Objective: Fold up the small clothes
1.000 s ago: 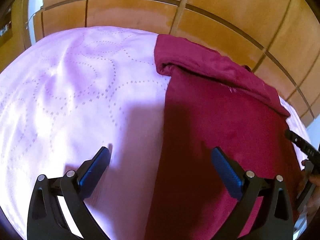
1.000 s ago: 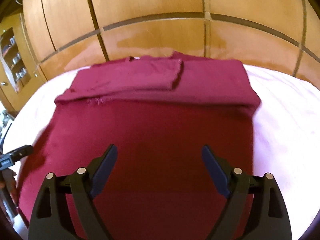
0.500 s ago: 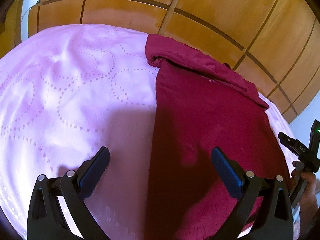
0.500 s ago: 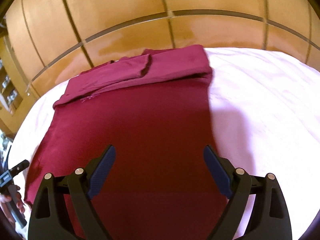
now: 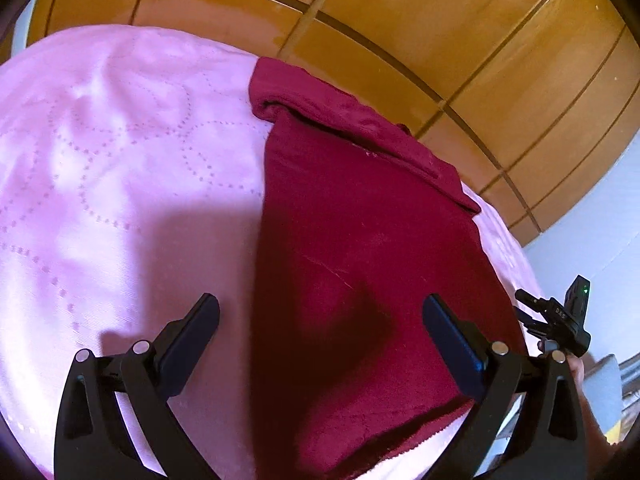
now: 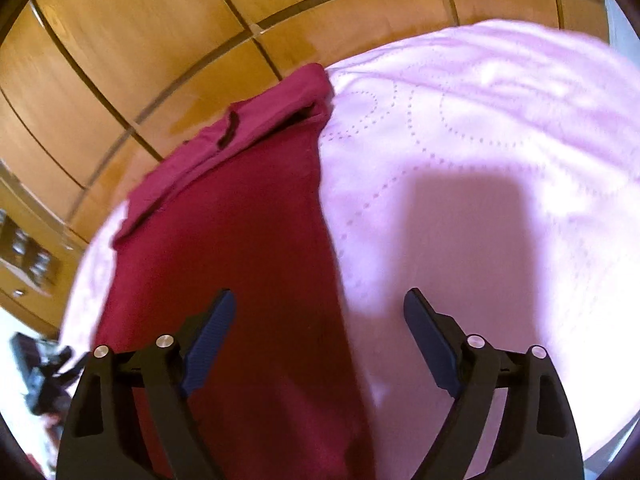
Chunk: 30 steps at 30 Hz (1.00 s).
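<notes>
Cloth (image 5: pixel 352 264) is a dark red garment lying flat on the bed (image 5: pixel 120 184), far end folded over into a thick band (image 5: pixel 360 120) w/ a small notch or slit showing in it (image 6: pixel 228 132). From my left claw (image 5: pixel 320 332) the cloth sits straight ahead & runs under the right finger; its long left edge falls between the two fingers, so the left finger (image 5: pixel 192 336) hangs over bare pink quilt. Near hem of the cloth is visible low right of that claw, w/ a scalloped edge. Left claw is wide open, nothing in it.

Right claw (image 6: pixel 320 336) mirrors that: cloth ahead & to its left, under the left finger (image 6: pixel 208 340); cloth's right edge runs between the fingers, right finger over quilt. Also wide open, empty. A dark square shadow (image 6: pixel 464 236) lies on the quilt just ahead-right of it.

Each claw shows up at the edge of the other's view: right one far right of the left cam (image 5: pixel 560 320), left one low left, blurred (image 6: pixel 40 372).

Beyond the bed, past the folded band, wood panelling (image 5: pixel 400 12) w/ dark seams.
</notes>
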Motion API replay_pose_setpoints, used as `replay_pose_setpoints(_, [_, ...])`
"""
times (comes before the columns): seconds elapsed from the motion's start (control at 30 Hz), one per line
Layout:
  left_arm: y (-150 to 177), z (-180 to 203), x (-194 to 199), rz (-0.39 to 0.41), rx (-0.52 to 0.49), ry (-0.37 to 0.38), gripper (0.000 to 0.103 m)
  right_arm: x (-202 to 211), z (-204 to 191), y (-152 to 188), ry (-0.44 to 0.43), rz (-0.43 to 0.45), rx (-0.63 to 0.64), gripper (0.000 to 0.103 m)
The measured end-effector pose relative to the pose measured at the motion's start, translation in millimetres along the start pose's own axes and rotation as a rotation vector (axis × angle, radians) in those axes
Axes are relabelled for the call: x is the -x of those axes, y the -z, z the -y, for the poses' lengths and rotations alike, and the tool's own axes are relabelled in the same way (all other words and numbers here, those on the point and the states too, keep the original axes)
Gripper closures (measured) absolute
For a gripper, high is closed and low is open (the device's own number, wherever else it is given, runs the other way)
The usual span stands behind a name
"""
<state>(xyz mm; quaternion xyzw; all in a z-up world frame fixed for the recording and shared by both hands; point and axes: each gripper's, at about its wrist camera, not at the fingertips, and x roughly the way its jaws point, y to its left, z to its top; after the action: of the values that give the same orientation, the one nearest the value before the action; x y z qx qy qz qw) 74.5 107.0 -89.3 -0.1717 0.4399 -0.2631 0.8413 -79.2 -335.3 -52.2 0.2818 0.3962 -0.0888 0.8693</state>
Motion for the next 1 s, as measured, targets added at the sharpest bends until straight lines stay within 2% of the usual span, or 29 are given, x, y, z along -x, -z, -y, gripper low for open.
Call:
replay_pose_setpoints(0.23, [0.9, -0.3, -5.2, -0.032, -0.007, 0.004, 0.003, -1.0, 0.8, 9.3, -0.103, -0.014, -0.054, 0.021])
replay_pose_setpoints(0.4, [4.7, 2.3, -5.3, -0.051, -0.033, 0.037, 0.003, -3.2, -5.7, 17.2, -0.184, -0.039, -0.056, 0.021])
replay_pose_setpoints(0.83, [6.4, 6.3, -10.1, -0.063, -0.051, 0.098, 0.004, -3.0, -10.7, 24.2, -0.245, -0.076, -0.044, 0.021])
replay_pose_setpoints(1.0, [9.1, 7.7, -8.9, -0.077, -0.078, 0.102, 0.007, -5.6, -9.3, 21.5, -0.281, -0.110, -0.052, 0.021])
